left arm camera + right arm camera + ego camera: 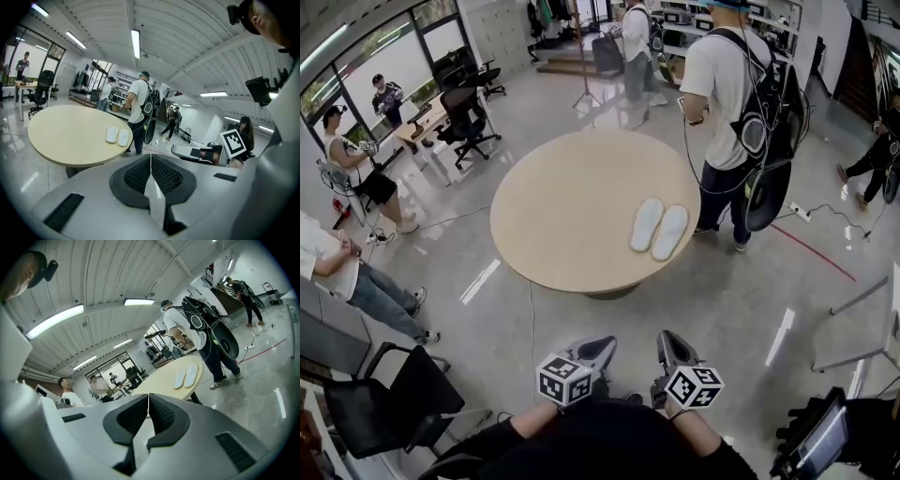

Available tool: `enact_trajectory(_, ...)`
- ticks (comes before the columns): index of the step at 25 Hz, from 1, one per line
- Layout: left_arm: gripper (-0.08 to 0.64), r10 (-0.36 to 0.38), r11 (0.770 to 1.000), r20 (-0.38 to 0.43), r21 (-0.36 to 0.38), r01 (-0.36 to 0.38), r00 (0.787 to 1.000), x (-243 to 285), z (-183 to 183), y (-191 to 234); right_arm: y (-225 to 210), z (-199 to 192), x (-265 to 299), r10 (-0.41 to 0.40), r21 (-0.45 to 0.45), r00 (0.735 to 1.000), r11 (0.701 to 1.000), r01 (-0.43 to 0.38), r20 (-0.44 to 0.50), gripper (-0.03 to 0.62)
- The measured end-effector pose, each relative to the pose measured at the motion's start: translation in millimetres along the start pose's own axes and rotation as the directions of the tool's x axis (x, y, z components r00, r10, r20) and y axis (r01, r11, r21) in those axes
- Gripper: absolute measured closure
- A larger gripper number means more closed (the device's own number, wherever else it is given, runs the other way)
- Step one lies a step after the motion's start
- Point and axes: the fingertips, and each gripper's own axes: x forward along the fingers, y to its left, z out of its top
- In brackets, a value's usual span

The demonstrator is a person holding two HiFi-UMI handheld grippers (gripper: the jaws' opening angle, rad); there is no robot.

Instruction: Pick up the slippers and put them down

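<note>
Holding both grippers low in front of me, short of the table, I have my left gripper (151, 163) closed up tight, its dark pads meeting with nothing between them. My right gripper (148, 405) is the same, jaws together and empty. The pair of white slippers (659, 228) lies flat, side by side, on the round beige table (546, 246), close to its right edge and well apart from both grippers. A person with a backpack (727, 98) stands just beside that edge, back turned to me.
</note>
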Motion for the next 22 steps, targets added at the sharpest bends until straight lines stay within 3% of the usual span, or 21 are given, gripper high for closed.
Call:
enact_trajectory(5,0.537,-0.024,0.999,0.021,-0.032,0.025,0.999,30,32,22,-21,28,27,-0.042,0.015,0.999,0.999,0.042,0.008,0.575)
enact_trajectory(12,0.537,-0.102,0.992,0.017,-0.078,0.103,0.995,111,75,99,-67,59,115,-0.139,0.021,0.99,0.99,0.139,0.03,0.575)
enact_trajectory(17,0.537,-0.181,0.979,0.001,-0.098,0.18,0.983,145,90,143,-83,56,160,-0.214,0.041,0.977,0.976,0.213,0.017,0.575)
enact_trajectory(22,0.537,-0.211,0.972,-0.006,-0.106,0.209,0.978,173,133,206,-91,76,225,-0.29,0.069,0.957,0.955,0.289,-0.007,0.575)
